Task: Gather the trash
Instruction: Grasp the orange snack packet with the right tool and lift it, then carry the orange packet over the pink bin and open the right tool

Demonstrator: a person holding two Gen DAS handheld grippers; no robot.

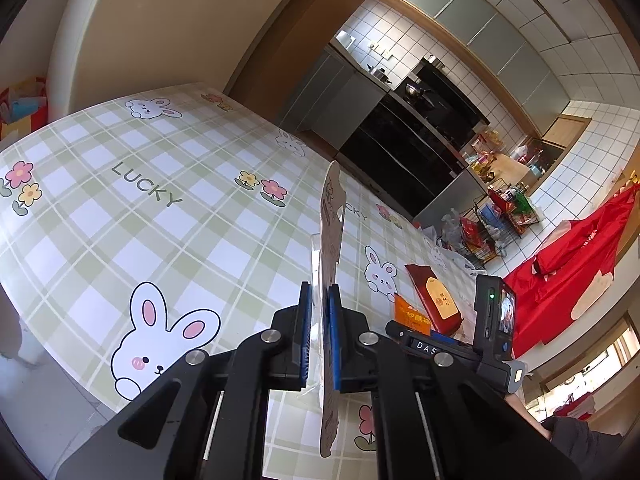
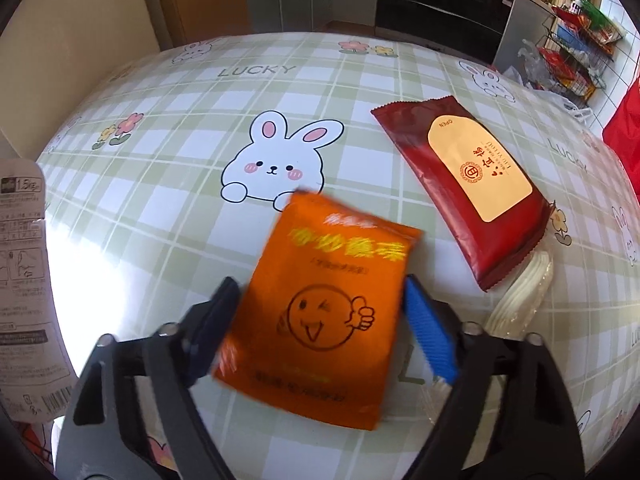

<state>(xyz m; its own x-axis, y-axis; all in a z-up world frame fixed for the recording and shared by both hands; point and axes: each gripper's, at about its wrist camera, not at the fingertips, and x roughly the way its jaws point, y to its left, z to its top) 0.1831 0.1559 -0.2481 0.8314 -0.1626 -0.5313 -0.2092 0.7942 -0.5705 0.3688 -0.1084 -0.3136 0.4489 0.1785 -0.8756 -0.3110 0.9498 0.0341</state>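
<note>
As we look along the left gripper [image 1: 319,336], we see its blue pads pressed on a flat printed card package [image 1: 331,256], which stands on edge between them and rises above the table [image 1: 120,208]. The print on the card is too small to read here. The checked tablecloth bears the word "LUCKY" beside rabbits and flowers. To the right lie a dark red packet [image 1: 434,300] and an orange packet [image 1: 412,314], and the other gripper's body shows the letters "DAS".

In the right wrist view, the right gripper [image 2: 320,320] stands with its fingers wide on both sides of the orange packet [image 2: 324,304], which lies flat on the table [image 2: 160,200] between them. We cannot tell if the pads touch its edges. The packet carries blurred yellow characters and a winking face with a thumb up. The dark red packet [image 2: 464,184] has a cream label with "OPEN". A clear wrapper [image 2: 520,296] lies just under its end. On the left the card package [image 2: 24,280] shows "1.5kg".
</note>
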